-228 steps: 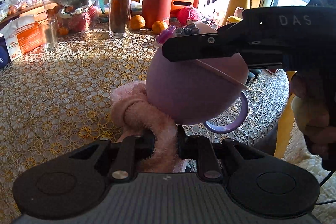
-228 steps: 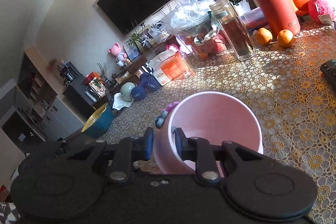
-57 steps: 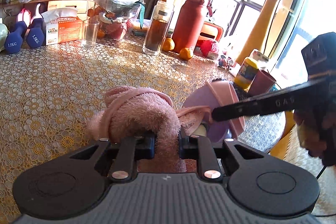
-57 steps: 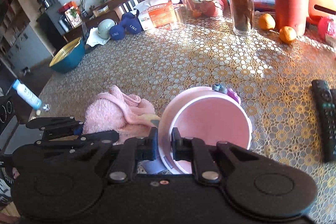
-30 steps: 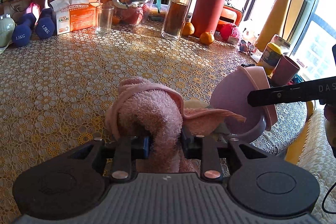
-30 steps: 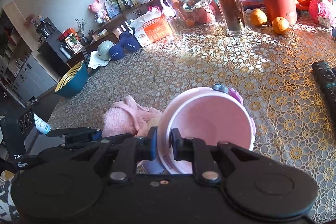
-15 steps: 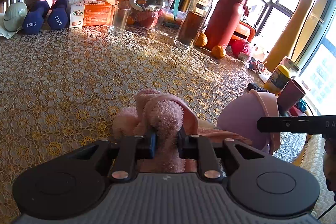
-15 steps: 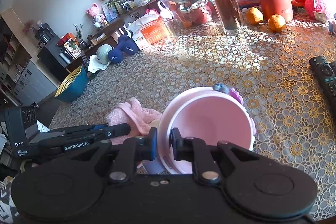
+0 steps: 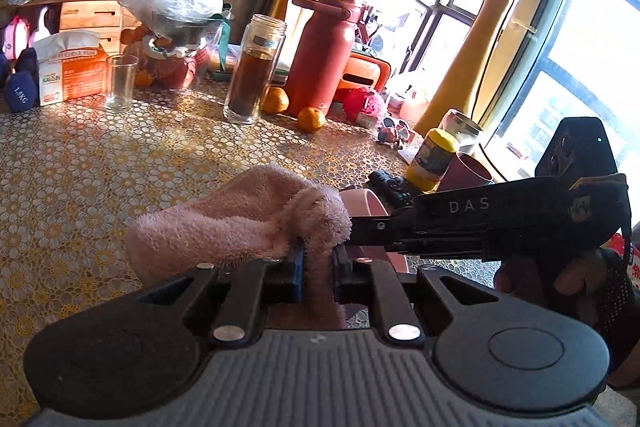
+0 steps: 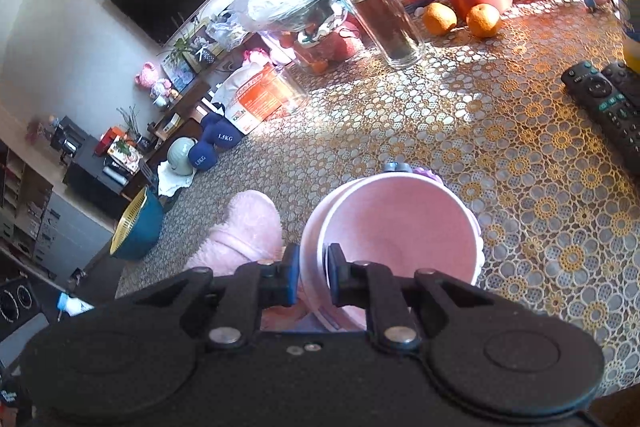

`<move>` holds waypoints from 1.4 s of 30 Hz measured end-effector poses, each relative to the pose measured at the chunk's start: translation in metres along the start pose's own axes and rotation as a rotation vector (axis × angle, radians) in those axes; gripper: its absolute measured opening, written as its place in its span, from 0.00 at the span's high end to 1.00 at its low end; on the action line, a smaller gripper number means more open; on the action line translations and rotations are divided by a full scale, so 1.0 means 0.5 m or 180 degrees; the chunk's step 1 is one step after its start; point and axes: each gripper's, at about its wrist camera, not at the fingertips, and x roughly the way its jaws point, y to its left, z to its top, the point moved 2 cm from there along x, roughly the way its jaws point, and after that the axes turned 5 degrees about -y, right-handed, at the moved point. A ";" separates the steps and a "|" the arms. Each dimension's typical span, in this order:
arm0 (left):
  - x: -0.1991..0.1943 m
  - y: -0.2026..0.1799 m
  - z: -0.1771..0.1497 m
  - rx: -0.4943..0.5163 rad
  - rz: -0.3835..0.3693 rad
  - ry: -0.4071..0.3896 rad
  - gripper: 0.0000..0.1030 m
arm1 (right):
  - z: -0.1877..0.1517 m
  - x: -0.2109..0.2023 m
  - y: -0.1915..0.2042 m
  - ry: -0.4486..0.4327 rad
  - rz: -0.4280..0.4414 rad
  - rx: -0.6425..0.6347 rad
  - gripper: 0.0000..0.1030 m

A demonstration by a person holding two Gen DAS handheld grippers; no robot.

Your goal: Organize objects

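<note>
Presently the left claw (image 9: 318, 259) is clamped narrow on a fold of the pink towel (image 9: 240, 219), its jaws having just been closing with the cloth between them, and the bulk of the towel bunches ahead and to the left of the pads, lifted off the desk (image 9: 100, 163). The right claw (image 10: 314, 277) is pinched shut on the near rim of the pink cup (image 10: 392, 223), one pad inside and one outside the wall, with the cup's mouth tipped up toward the camera and its cavity looking empty. Judging by this, the organizing is only partly along: both items are in hand, but the towel sits just beside the cup's left side and is not yet in it, so stuffing or placing it appears to remain. Around them, two remote controls (image 10: 604, 103) lie well off to the right of the right claw, while a glass jar of dark liquid (image 9: 254, 71), a red flask (image 9: 320, 55), two oranges and an empty tumbler (image 9: 119, 83) stand far ahead. Nothing lies between towel and cup; the right claw's own arm crossing in front of the left claw is the nearest obstruction.
</note>
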 end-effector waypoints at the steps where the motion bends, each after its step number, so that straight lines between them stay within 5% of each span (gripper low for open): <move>1: 0.008 -0.002 0.000 -0.0005 -0.0005 0.0013 0.87 | 0.000 0.001 -0.003 -0.0014 -0.0008 0.0103 0.86; 15: 0.059 0.066 -0.040 -0.0209 0.0184 0.0243 0.88 | -0.010 0.017 -0.001 -0.0019 0.0005 0.0377 0.85; 26: 0.027 0.018 -0.017 -0.0102 -0.0039 0.0219 0.88 | -0.010 0.008 -0.012 -0.0113 -0.0023 0.0602 0.83; 37: 0.067 0.061 -0.023 -0.0162 0.0145 0.0332 0.88 | -0.017 0.021 0.003 -0.0025 -0.0028 0.0453 0.83; 42: 0.040 0.105 -0.007 -0.0359 0.0251 0.0199 0.88 | -0.009 0.025 0.016 -0.0006 -0.0045 0.0336 0.84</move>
